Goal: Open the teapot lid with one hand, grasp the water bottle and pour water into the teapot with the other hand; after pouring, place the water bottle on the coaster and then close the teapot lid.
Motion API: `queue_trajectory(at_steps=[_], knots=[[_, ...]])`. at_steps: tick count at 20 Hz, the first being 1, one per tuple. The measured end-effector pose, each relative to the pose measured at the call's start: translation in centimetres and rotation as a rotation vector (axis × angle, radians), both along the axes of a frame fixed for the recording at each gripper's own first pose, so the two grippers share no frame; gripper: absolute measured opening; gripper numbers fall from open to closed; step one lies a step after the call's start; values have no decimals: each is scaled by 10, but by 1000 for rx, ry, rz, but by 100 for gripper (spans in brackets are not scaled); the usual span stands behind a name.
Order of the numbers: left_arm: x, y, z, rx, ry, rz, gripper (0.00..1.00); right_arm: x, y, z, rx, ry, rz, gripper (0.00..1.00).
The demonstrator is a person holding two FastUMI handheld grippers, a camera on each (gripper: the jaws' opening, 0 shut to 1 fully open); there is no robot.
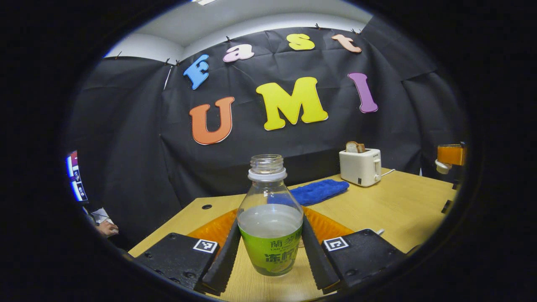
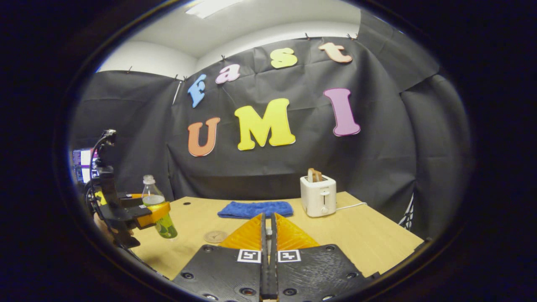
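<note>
The left gripper view sits low over the table (image 1: pixel 398 205), looking along its claw (image 1: pixel 270 251) at the water bottle (image 1: pixel 270 222) very close in front, facing the back wall. The right gripper view looks the same way from farther right; both share the toaster (image 2: pixel 318 196), the blue cloth (image 2: pixel 256 209) and that bottle.

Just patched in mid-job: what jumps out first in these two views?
The water bottle, uncapped and part full, stands between the fingers of the left hand-held gripper, which press its sides. Behind it, a white toaster with bread sits at the table's far edge beside a blue cloth. The right hand-held gripper is shut.
</note>
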State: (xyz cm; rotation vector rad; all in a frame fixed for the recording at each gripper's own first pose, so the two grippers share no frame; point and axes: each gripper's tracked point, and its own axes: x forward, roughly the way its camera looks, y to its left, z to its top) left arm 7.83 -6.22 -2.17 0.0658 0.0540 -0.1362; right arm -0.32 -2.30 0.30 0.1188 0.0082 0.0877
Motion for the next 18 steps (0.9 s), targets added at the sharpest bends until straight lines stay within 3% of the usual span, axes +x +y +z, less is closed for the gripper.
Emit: queue_trajectory(at_steps=[5,11,18], knots=[[50,-9,-14,-111,32,-30,77,4,-5,-5,10,16,0,0],[102,-16,-39,-149,47,-20,77,7,-14,-6,25,14,-14,0],[123,-51,-49,-162,50,-53,78,13,-18,-12,31,34,-18,0]])
